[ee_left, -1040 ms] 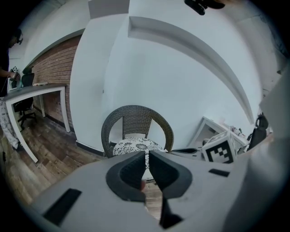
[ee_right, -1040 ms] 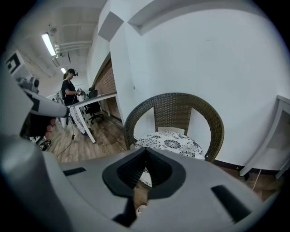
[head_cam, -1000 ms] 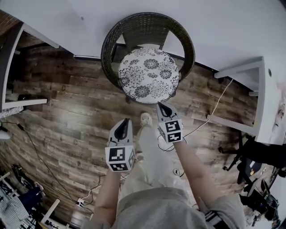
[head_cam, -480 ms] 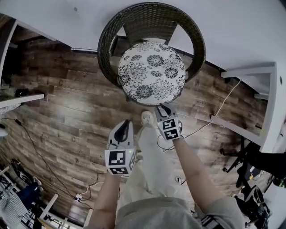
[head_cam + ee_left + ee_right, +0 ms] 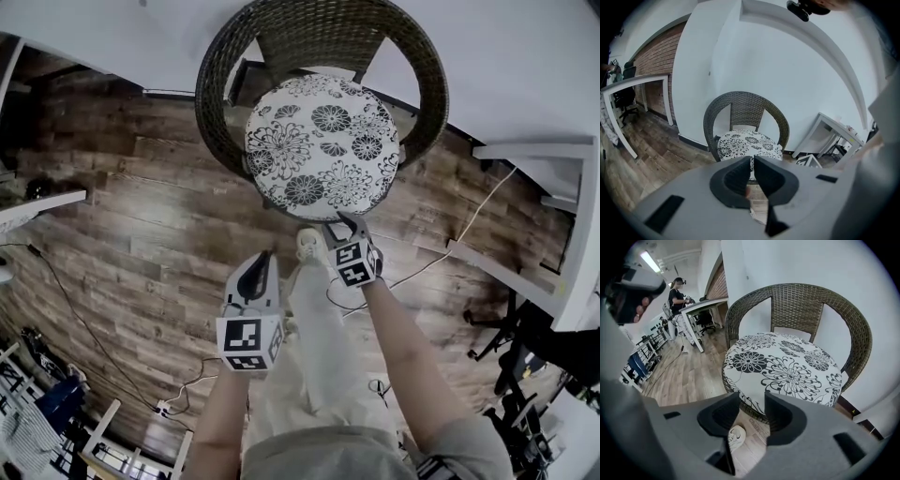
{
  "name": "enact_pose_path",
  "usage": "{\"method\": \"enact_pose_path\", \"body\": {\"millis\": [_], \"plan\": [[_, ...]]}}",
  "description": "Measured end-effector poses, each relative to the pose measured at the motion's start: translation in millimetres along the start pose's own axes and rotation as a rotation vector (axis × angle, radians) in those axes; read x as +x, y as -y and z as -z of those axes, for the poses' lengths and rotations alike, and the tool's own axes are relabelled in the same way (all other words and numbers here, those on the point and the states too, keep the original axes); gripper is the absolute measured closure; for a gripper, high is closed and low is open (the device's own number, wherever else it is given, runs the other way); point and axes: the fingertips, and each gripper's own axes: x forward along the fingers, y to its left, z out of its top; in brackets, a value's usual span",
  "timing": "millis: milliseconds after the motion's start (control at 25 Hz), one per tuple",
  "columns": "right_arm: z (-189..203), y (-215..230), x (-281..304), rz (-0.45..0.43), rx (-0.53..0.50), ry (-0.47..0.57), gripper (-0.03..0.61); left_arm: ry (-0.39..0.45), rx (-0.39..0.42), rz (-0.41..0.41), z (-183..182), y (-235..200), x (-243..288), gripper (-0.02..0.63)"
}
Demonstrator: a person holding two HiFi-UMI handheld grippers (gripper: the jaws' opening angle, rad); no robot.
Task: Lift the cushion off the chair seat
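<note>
Jaws, right gripper: opening, empty, near cushion | left gripper: together, empty

1. I see a dark wood-plank floor running across the whole room.
2. A plain white wall closes the far side, with a dark baseboard at its foot.
3. A white desk stands at the right against that wall. A pale cable trails over the planks beside it.
4. Another white desk stands at the left, with a black office chair by it.
5. Behind that desk, I can make out a brick wall.
6. A strip light glows on the ceiling.
</note>
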Motion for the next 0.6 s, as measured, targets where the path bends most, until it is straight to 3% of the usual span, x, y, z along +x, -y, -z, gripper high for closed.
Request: {"method": "enact_pose_path", "body": {"millis": [600], "plan": [[12.6, 2.6, 22.2, -0.002, -0.008, -0.065, 0.408, -0.014, -0.025, -0.005, 9.3, 1.3, 3.0, 0.589]]}}
